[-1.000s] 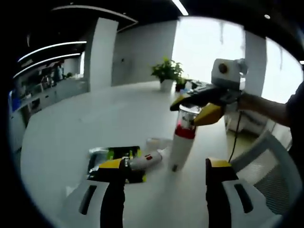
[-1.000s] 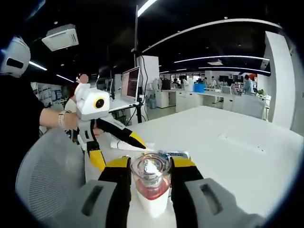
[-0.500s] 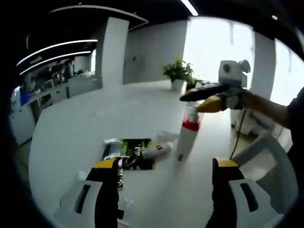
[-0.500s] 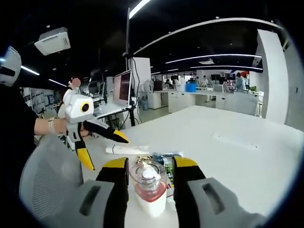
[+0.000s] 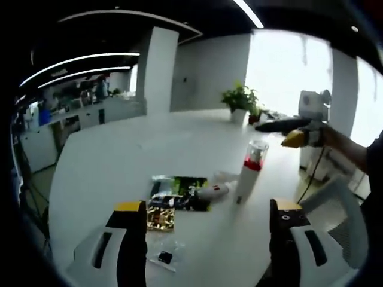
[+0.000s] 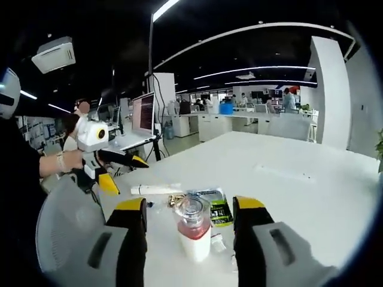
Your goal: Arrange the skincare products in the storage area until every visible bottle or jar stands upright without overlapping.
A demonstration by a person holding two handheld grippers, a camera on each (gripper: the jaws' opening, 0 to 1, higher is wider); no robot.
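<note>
Pulled back from the bottle (image 6: pixel 193 234) since a second ago: right claw (image 6: pixel 190 209) then clamped on its clear cap, now spread wide with both yellow-tipped jaws well apart from it on either side. Seen from the left gripper view, held off to the right of the bottle (image 5: pixel 249 172) and above it, no longer over the cap, right claw (image 5: pixel 286 133) there too far off to judge. Bottle standing upright on the white tabletop (image 5: pixel 108 173), white body, red band, clear cap, free of any grip. Left claw (image 5: pixel 202 210) wide open as before, holding nothing, drawn farther back from the things, so more tabletop showing. In the right gripper view, left claw (image 6: pixel 119 170) farther off to the left than a second ago. Just beside the bottle, a small white tube (image 5: pixel 213 192) lying on its side, touching a dark green packet (image 5: pixel 179 186). Nearer the left claw, a gold packet (image 5: pixel 160 218) and a small clear sachet (image 5: pixel 164 258) flat on the tabletop. Another white tube (image 6: pixel 157 189) lying flat beyond the bottle in the right gripper view.
</note>
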